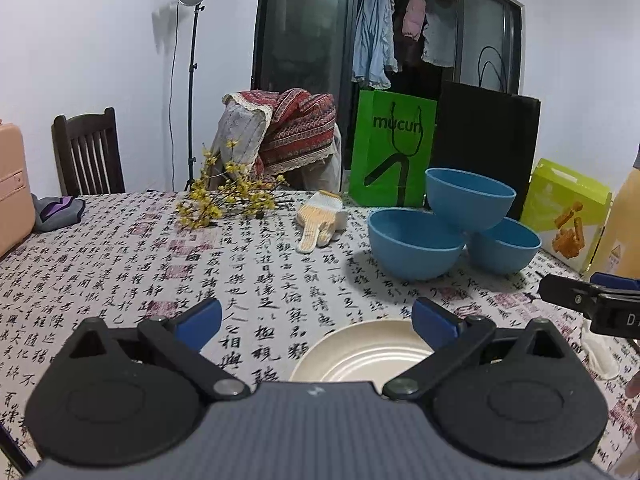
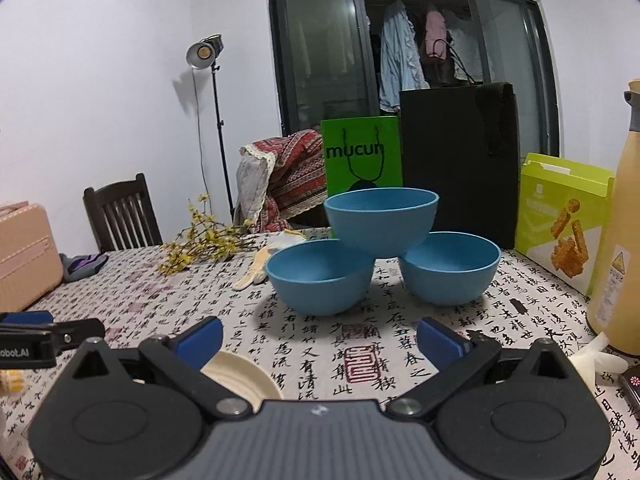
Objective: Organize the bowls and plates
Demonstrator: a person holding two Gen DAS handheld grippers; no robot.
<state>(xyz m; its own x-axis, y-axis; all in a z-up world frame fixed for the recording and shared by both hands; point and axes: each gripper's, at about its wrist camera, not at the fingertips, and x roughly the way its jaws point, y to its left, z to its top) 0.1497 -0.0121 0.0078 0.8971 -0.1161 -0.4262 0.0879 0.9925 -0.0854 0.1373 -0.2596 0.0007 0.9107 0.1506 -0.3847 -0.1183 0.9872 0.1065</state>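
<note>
Setting: a table [image 2: 304, 344] under a cloth printed with black calligraphy, a dark glass door with hanging clothes behind it
Left gripper [image 1: 316, 316]: blue-padded fingers spread wide, holding nothing, low over the cloth with a cream plate [image 1: 360, 354] just under and ahead of its right finger
Right gripper [image 2: 320, 338]: jaws likewise wide apart and empty, facing the bowls; its tip also shows at the right edge of the left wrist view
Bowls: three blue bowls in a small pyramid at mid-table, a left bowl [image 2: 320, 276] and a right bowl [image 2: 450, 266] on the cloth, a top bowl [image 2: 382, 218] resting on the rims of both
Plate: lies flat on the cloth near the table's front edge, well apart from the bowls, partly hidden by the gripper bodies in both views
Around them: a green paper bag [image 2: 362, 156] and a black bag [image 2: 458, 160] behind the bowls, a work glove [image 1: 320, 220] and yellow flower sprigs [image 1: 228, 196] to the left, a snack box [image 2: 562, 216] and a yellow bottle [image 2: 618, 240] to the right
</note>
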